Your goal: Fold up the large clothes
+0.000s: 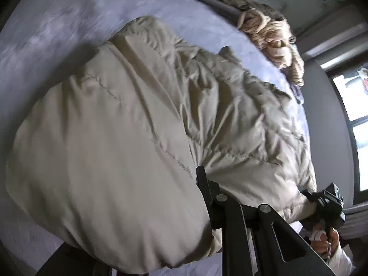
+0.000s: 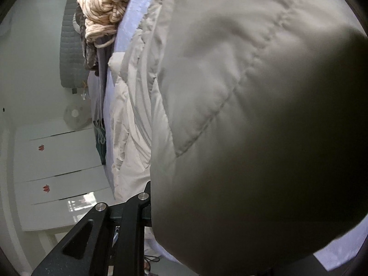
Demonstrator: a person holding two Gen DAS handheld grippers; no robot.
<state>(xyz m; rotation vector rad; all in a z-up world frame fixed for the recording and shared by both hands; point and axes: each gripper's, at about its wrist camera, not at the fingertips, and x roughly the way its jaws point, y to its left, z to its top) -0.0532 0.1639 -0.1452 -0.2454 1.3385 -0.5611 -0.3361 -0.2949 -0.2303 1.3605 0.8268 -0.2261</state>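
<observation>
mostly jaws hidden under jacket

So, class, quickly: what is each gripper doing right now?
Left gripper: closed on the beige puffer jacket.
Right gripper: closed on the jacket's other edge.

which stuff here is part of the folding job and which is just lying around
In the job:
- beige puffer jacket
- left gripper
- right gripper
- lavender bedsheet it lies on

Lying about:
- striped cream cloth bundle
- grey fringed scarf
- white drawers
</observation>
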